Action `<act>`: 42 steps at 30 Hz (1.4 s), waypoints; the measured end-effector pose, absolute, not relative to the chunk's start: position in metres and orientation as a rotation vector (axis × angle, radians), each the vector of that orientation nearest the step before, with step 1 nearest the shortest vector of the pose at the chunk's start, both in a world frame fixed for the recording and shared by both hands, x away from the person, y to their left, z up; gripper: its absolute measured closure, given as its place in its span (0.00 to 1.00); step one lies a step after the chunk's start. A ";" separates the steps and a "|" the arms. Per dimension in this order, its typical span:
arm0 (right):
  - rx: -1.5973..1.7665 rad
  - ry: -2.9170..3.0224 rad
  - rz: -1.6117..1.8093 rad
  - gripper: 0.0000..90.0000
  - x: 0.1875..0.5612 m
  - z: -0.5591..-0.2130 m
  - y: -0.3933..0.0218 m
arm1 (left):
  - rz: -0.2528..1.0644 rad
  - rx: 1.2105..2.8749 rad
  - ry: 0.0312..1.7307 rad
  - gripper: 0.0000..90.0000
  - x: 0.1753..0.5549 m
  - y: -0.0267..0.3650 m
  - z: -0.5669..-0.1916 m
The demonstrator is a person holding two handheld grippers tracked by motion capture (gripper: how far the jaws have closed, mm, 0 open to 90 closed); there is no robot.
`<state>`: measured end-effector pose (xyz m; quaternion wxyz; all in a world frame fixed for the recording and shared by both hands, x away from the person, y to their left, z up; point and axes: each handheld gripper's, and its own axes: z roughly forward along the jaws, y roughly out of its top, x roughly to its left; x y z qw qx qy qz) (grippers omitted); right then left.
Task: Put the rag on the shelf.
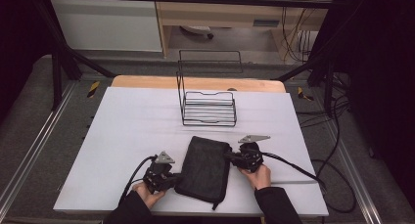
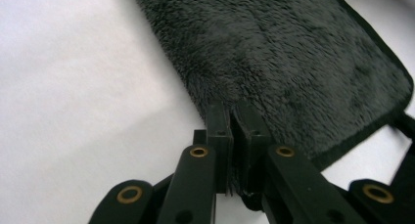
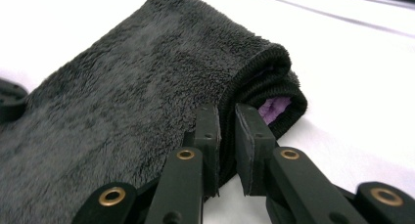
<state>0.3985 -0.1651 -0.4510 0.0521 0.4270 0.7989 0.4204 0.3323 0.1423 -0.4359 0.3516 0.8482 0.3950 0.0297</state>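
Fleece, dark and folded into a thick rectangle, lies at the lower middle of the high view: a black towel (image 1: 204, 168) flat on the white tabletop (image 1: 127, 131), with a small loop tag sticking out at its lower right corner. The left tool (image 1: 177, 177) meets the towel's lower left edge and the right tool (image 1: 229, 157) its upper right edge, each carried in a hand coming up from the bottom of the frame, with a black cable trailing away and a grey three-cornered plate on top.

From above the towel reads as a plain dark slab. The left gripper view brings out what that hides: a deep, fuzzy pile over the towel (image 2: 293, 62) and a flat stitched hem running down the right side of the frame. Here the left tool (image 2: 234, 117) has its jaws drawn tight together, pinching the towel's edge.

The right gripper view shows the folded end instead, a rounded roll of the towel (image 3: 147, 87) with a ribbed hem and a purple inner face (image 3: 275, 107) peeping out of the fold. The right tool (image 3: 226, 120) is likewise clamped, a thin layer of the towel caught between its jaws.

At upper middle of the high view stands a black wire rack (image 1: 208, 104), thin-rodded and open, apart from the towel.
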 end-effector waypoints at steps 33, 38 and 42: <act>1.237 2.304 1.318 0.07 0.386 -0.431 -0.181 | 0.230 2.109 0.993 0.40 0.350 0.176 -0.424; 1.202 2.314 1.298 0.03 0.383 -0.429 -0.182 | 0.213 2.096 1.019 0.28 0.366 0.178 -0.419; 1.187 2.304 1.320 0.02 0.382 -0.427 -0.184 | 0.257 2.121 1.018 0.17 0.375 0.173 -0.416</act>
